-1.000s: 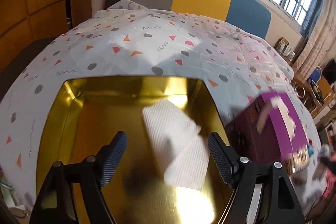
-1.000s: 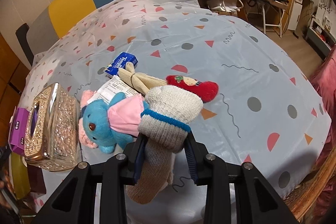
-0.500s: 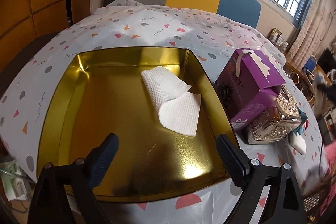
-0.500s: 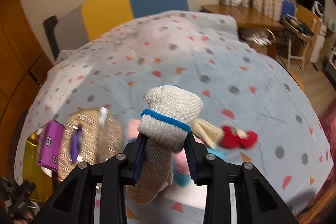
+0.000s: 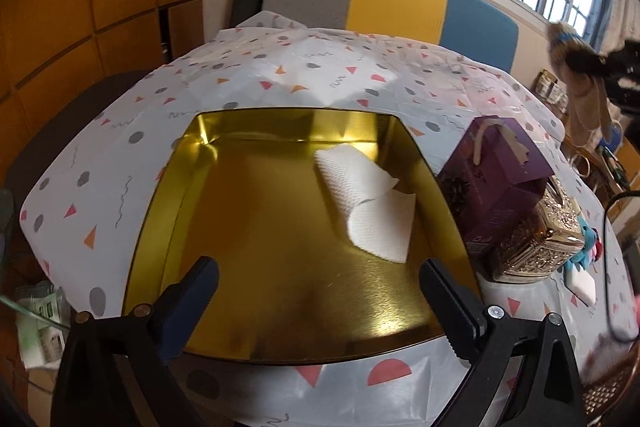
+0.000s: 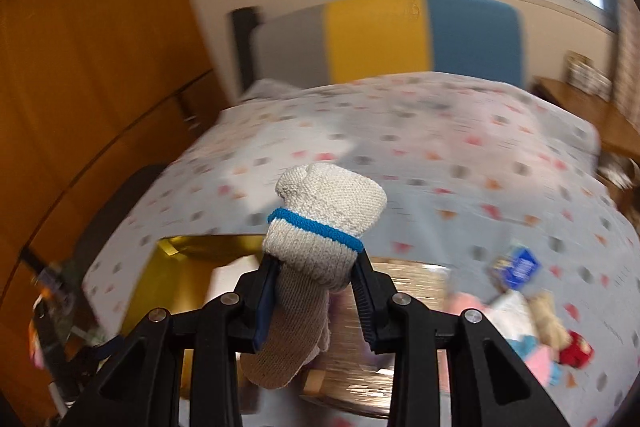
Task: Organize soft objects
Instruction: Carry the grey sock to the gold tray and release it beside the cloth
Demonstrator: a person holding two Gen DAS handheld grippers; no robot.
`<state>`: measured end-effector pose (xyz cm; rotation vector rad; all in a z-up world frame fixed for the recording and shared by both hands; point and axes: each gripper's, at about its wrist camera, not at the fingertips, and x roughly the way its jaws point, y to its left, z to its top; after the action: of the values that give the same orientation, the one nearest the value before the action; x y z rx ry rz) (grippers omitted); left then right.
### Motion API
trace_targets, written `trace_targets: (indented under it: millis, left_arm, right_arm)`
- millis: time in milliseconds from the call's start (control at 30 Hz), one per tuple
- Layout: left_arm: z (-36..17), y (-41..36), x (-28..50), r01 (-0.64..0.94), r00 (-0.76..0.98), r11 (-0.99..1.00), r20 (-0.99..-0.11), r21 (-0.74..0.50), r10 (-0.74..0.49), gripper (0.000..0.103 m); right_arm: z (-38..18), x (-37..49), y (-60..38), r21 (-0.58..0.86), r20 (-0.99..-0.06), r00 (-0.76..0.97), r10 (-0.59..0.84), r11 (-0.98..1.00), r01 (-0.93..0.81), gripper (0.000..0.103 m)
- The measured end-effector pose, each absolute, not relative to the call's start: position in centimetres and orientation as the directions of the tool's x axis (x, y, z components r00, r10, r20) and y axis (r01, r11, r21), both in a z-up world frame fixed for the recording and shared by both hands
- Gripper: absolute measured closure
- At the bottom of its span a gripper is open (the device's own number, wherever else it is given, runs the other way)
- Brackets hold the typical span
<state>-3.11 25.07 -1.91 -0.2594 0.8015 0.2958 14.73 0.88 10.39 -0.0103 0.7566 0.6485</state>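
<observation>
My right gripper (image 6: 316, 271) is shut on a beige knitted sock (image 6: 326, 211) with a blue band and holds it in the air above the table; the sock also shows at the far right of the left wrist view (image 5: 580, 87). My left gripper (image 5: 316, 275) is open and empty above the near edge of a gold tray (image 5: 168, 195). A white paper towel (image 5: 368, 203) lies in the tray. The tray (image 6: 160, 275) sits below and left of the sock. A blue and pink plush toy (image 6: 536, 355) and a red sock (image 6: 576, 347) lie at the right.
A purple box (image 5: 496, 179) and an ornate gold tissue box (image 5: 540, 239) stand right of the tray. A blue packet (image 6: 520, 267) lies on the patterned tablecloth (image 5: 320, 75). A grey, yellow and blue chair back (image 5: 392, 3) stands behind the table.
My right gripper has lifted the sock off the table and swung left toward the tray. My left gripper has pulled back and up from the tray, jaws staying open.
</observation>
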Motion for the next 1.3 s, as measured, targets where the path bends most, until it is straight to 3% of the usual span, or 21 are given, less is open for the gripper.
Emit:
trace_targets:
  millis: [233,500,700,933,1067,1300]
  left_arm:
    - [-2.5,26.4,-4.2,-0.39,0.647,0.911,-0.744,-0.132,0.169,0.002]
    - [-3.1,28.1,-4.8,-0.43,0.642,0.889,-0.746,-0.16,0.177,0.002]
    - [-3.4,28.6,-5.1,-0.438,0.637,0.885,-0.749,-0.155,0.184,0.002]
    - [-3.6,28.2,-4.8,-0.429,0.633,0.892,-0.752,-0.143,0.184,0.002]
    - [-3.1,27.7,-5.0,-0.423,0.642,0.897,-0.741,-0.128,0.198,0.001]
    - [-2.4,26.8,-5.2,-0.408,0.652,0.907,-0.729,-0.106,0.208,0.001]
  right_arm:
    - [7.9,11.6,9.8,0.221,-0.701,0.377,0.605,0.688,-0.692,0.068]
    - [1.3,9.8,14.4,0.191,-0.825,0.252,0.505,0.67,-0.717,0.067]
    - [-3.0,9.8,15.7,0.108,-0.886,0.252,0.389,0.701,-0.705,0.063]
    - [-2.5,8.2,14.0,0.058,-0.871,0.304,0.385,0.695,-0.716,0.055]
    - [-1.7,7.7,13.8,0.026,-0.854,0.343,0.392,0.691,-0.723,0.041]
    - [0.4,6.3,11.7,0.005,-0.801,0.423,0.425,0.71,-0.704,0.041]
